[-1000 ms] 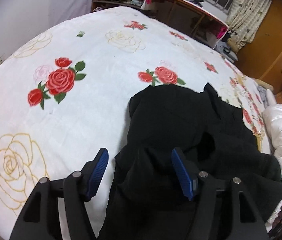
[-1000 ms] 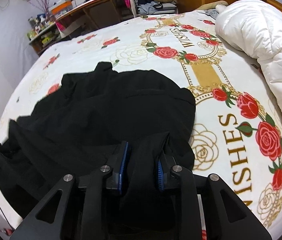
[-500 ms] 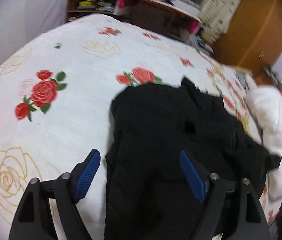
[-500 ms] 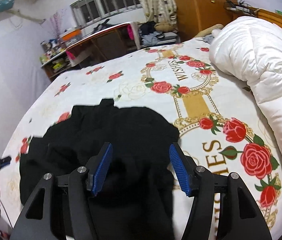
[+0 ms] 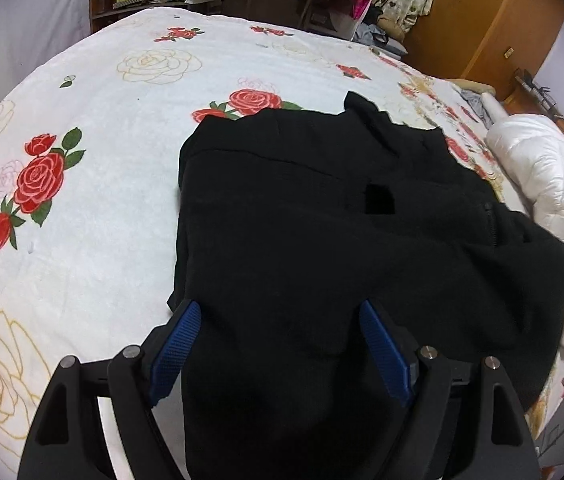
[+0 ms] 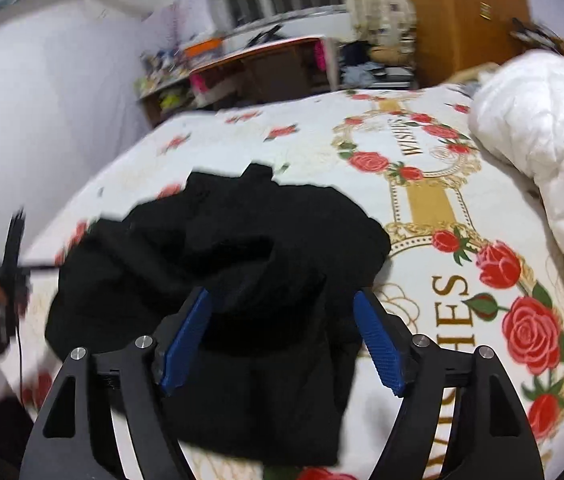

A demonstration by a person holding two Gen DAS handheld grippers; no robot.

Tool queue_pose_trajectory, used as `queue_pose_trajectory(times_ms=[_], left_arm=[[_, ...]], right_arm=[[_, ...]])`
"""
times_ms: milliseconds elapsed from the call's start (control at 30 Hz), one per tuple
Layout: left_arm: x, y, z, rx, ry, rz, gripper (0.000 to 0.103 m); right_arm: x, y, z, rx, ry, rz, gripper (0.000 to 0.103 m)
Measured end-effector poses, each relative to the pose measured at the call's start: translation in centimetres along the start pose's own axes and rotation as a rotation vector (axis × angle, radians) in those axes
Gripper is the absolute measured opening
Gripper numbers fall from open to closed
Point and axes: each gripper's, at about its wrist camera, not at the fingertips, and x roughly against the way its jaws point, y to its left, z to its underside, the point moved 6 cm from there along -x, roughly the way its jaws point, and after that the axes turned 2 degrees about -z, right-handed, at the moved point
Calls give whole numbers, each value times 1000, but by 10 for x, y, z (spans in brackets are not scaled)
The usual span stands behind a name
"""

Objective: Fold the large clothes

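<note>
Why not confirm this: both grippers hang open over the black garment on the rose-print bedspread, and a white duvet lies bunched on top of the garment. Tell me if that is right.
One detail is wrong. The white duvet lies bunched beside the black garment, apart from it on the rose-print bedspread, as the right wrist view shows. The left gripper and right gripper do hang open over the garment.

The bedsheet [image 6: 422,208] bears "WISHES" inside its rose wreath and, larger, "SHES" near the right gripper
</note>
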Motion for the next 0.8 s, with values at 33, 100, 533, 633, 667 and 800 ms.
queue_pose_trajectory(times_ms=[33, 100, 533, 633, 667, 800], left_arm=[[-2, 0, 1, 3, 1, 2, 83], [-3, 1, 2, 18, -3, -12, 84], [-2, 0, 0, 48, -51, -41, 67], [3, 1, 1, 32, -73, -51, 56], [5, 0, 1, 24, -77, -47, 56], [-4, 2, 0, 43, -47, -16, 67]], right_arm=[[-7, 4, 5, 46, 42, 0, 74], [-22, 7, 14, 127, 99, 51, 74], [-102, 10, -27, 25, 90, -41, 75], [-108, 5, -29, -16, 92, -55, 75], [-111, 7, -29, -12, 98, -52, 75], [-127, 5, -24, -38, 159, -36, 74]])
